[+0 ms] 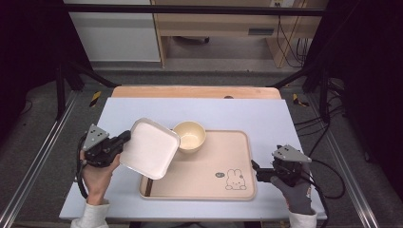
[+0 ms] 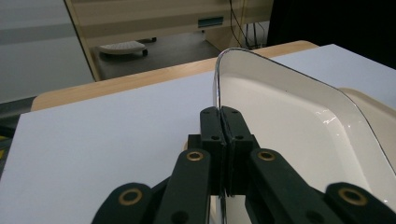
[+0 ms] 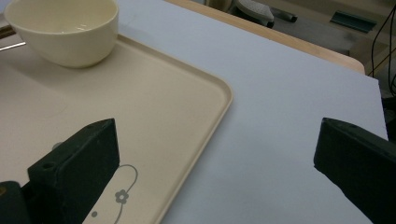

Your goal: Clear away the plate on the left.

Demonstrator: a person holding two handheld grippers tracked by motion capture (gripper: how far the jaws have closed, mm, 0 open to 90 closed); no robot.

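Here the beige tray (image 1: 204, 183) lies on the pale table (image 1: 142, 109), its rabbit print toward the near right corner. Over the tray's left edge you hold the square white plate (image 1: 149, 148) tilted, its rim pinched between your left gripper's (image 2: 221, 114) pressed-together jaws. The cream bowl (image 1: 189, 136) sits at the tray's far edge, just beside the plate. Your right gripper (image 1: 259, 172), jaws spread wide, rests at the tray's right edge.

High view looks forward and down over the whole tray (image 1: 237, 190); each gripper view sits close behind its own jaws, the right sharing that tray (image 3: 140, 116) ahead.
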